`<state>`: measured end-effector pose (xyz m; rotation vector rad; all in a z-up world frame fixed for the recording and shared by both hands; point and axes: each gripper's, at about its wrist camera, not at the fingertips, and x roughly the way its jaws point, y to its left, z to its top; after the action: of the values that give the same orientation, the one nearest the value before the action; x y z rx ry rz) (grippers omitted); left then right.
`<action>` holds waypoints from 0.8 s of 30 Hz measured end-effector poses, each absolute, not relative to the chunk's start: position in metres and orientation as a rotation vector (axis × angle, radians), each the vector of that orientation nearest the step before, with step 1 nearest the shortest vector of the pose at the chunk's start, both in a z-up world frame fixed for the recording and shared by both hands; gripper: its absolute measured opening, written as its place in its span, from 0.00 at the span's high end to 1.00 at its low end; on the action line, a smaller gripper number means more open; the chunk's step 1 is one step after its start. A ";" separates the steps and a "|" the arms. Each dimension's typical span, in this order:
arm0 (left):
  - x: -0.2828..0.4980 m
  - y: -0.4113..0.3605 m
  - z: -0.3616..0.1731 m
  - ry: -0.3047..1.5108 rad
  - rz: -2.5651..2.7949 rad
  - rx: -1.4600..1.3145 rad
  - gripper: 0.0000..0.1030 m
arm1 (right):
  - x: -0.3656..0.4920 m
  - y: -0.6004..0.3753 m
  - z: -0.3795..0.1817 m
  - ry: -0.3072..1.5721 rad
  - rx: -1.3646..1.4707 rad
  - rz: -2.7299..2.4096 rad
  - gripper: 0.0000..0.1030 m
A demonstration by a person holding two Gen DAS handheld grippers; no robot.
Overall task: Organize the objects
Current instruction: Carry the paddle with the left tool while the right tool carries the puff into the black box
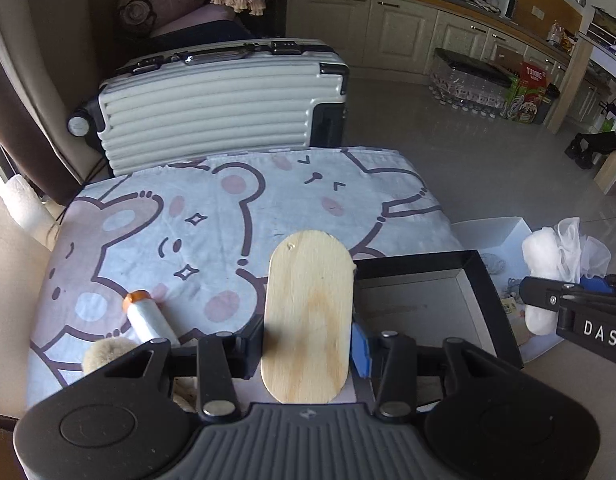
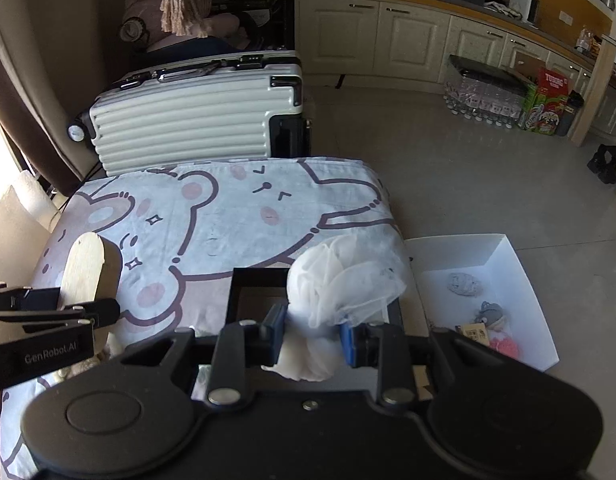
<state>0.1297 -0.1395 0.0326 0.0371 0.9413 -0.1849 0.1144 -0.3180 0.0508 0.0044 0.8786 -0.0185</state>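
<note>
Left gripper: a wooden board is held between the jaws, lifted over the near edge of the table, just left of the black box.
Right gripper: a white mesh puff is clamped between the jaws, above the black box's right side.
Black box: open; its inside looks bare as far as it is shown (much is hidden by the grippers).
White box: on the floor to the right of the table; a few small items are already lying in it, among them a grey one and a pink one.
Left on the table: a bottle with an orange cap and a fluffy brush just beside it, near the left gripper.
Progress: judged to be midway. Some things seem sorted into the white box; the board and puff are in hand but not yet placed; the bottle and brush are untouched.
</note>
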 end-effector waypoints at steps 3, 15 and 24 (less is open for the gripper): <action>0.133 -0.149 0.025 0.951 -0.198 0.018 0.56 | 0.116 -0.327 0.048 0.874 0.007 -0.024 0.71; 0.142 -0.179 -0.002 0.988 -0.253 -0.008 0.56 | 0.120 -0.344 0.008 0.915 0.000 -0.034 0.71; 0.154 -0.192 -0.036 1.082 -0.298 -0.114 0.56 | 0.127 -0.365 -0.033 0.991 0.002 -0.045 0.71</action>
<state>0.1538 -0.1924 -0.0356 -0.1138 1.0821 -0.2979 0.1266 -0.3646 -0.0327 0.0017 0.9907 -0.0447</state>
